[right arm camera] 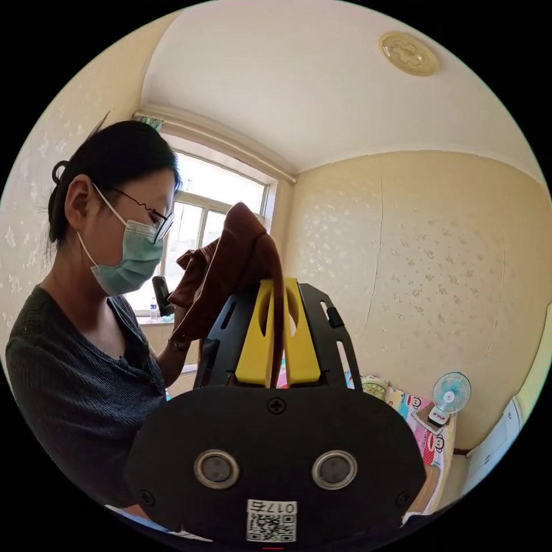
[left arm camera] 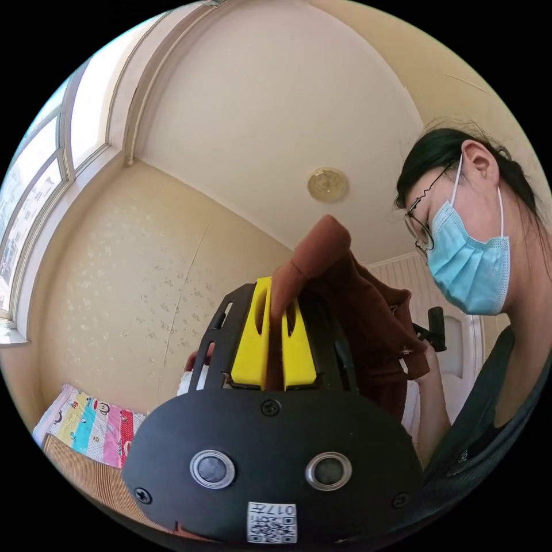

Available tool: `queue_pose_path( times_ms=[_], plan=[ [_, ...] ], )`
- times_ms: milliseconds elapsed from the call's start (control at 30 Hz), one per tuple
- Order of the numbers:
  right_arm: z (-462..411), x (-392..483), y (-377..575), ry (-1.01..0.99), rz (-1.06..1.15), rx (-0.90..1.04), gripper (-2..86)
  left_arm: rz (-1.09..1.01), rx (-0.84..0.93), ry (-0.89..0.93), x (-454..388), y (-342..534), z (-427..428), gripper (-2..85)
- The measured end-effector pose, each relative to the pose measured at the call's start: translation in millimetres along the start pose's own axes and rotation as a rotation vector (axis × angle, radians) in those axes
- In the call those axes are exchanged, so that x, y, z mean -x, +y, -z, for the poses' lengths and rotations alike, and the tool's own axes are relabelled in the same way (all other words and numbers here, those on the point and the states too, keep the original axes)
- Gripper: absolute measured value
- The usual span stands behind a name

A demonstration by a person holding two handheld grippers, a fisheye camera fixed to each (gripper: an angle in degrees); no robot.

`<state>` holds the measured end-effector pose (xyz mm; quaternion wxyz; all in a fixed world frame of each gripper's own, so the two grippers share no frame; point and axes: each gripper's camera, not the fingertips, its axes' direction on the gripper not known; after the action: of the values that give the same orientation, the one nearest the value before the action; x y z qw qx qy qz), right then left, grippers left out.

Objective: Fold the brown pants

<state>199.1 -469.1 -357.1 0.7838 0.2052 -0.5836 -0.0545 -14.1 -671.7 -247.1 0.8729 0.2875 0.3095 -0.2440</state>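
Both claws are clamping the brown pants [left arm camera: 356, 299] aloft, left claw [left arm camera: 275, 322] and right claw [right arm camera: 278, 328] each pinching cloth between yellow jaws, apparently shaking it out, with laying it flat looking next.

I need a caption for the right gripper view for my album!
Yellow-jawed right gripper shut on soft brown fabric pants, held high beside a person in a dark ribbed top.
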Motion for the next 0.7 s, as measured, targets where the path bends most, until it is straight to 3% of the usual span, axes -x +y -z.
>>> queue_pose_path(
  times_ms=[200,333,400,500,600,700],
  plan=[
    [-34.8,-107.8,-18.5,-0.013,-0.079,0.013,2.3,0.017,0.092,-0.015,79.0,-57.3,-84.4,-0.4],
    [-125.9,-240.5,15.5,0.044,-0.248,0.157,2.2,0.095,0.232,-0.124,159.0,-46.8,-165.9,-0.1],
    [-190.9,-325.2,35.0,0.089,-0.351,0.247,2.2,0.142,0.422,-0.216,246.3,-34.2,-264.1,0.4],
    [-281.0,-453.0,95.6,0.193,-0.408,0.173,2.2,0.267,0.670,-0.312,391.4,11.0,-388.8,2.9],
    [-347.6,-555.0,191.7,0.286,-0.717,0.430,1.8,0.350,0.913,-0.408,511.0,77.7,-437.8,5.9],
    [-344.6,-574.3,304.6,0.158,-0.745,0.458,1.2,0.381,1.078,-0.456,576.7,149.1,-405.9,6.6]
  ],
)
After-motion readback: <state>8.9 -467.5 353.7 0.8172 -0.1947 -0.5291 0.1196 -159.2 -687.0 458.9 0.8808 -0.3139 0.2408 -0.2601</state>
